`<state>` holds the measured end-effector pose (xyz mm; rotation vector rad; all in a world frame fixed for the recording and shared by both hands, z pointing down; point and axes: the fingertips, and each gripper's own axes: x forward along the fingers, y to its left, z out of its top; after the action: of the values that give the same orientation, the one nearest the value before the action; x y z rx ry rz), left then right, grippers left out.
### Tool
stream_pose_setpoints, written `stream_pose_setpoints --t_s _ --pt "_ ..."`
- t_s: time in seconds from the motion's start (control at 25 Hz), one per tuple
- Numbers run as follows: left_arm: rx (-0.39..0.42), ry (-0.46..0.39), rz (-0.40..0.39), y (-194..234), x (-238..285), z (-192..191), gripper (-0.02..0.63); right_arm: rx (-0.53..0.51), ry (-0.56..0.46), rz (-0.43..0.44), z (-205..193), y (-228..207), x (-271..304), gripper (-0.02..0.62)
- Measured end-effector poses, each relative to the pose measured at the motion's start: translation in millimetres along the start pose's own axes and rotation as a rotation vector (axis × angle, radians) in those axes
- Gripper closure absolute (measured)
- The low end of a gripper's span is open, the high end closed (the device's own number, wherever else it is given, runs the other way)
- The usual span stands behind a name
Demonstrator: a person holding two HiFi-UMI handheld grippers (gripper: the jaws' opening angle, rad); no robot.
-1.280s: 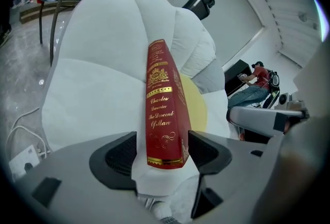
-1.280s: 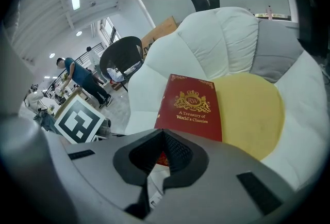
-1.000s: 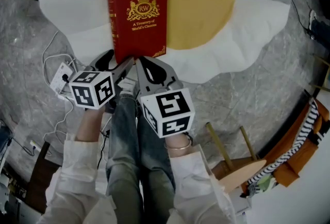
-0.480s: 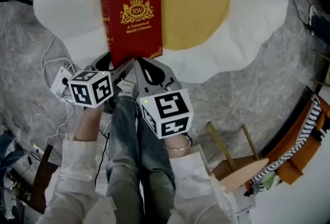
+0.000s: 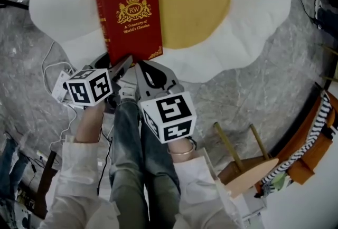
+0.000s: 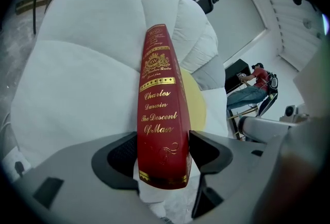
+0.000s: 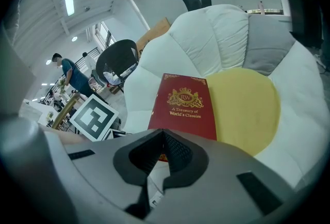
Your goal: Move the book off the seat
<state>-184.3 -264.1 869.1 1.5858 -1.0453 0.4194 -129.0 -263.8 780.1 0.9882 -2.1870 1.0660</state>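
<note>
Left gripper view: left gripper (image 6: 164, 155) clamped across the thickness of the red book (image 6: 161, 89), at its near end | right gripper (image 7: 163, 152) pinched together, empty, just beside | book lies over near-left part of seat (image 5: 253, 22) | risk: hold at one end only, so the book may tilt and slip out.

Book (image 5: 128, 17) cover red leather-look, faint sheen, shiny gold stamping. Seat (image 5: 248, 27) soft matt cloth, white and yellow. Floor (image 5: 253, 101) smooth grey marbled stone-look
</note>
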Motion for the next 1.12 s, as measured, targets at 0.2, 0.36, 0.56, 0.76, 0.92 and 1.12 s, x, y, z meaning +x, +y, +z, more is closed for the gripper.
stream_pose_setpoints --t_s 0.2,0.36,0.56,0.76,0.92,1.12 --pt "-0.030 -0.012 -0.011 -5 -1 4 0.312 -0.006 -0.006 -0.003 0 -1 -4 0.583" --pt "-0.057 -0.018 -0.009 -10 -4 6 0.321 -0.006 -0.014 -0.009 3 -1 -8 0.583" --pt "-0.119 -0.073 -0.054 -22 -11 11 0.330 -0.013 -0.026 -0.011 8 2 -15 0.583" --pt "-0.125 -0.091 -0.072 -25 -18 18 0.337 -0.017 -0.037 -0.015 13 4 -19 0.583" --pt "-0.126 -0.129 -0.111 -37 -27 30 0.341 -0.018 -0.044 -0.018 21 4 -25 0.583" --pt "-0.120 -0.162 -0.134 -51 -43 44 0.347 -0.028 -0.065 -0.023 34 12 -36 0.583"
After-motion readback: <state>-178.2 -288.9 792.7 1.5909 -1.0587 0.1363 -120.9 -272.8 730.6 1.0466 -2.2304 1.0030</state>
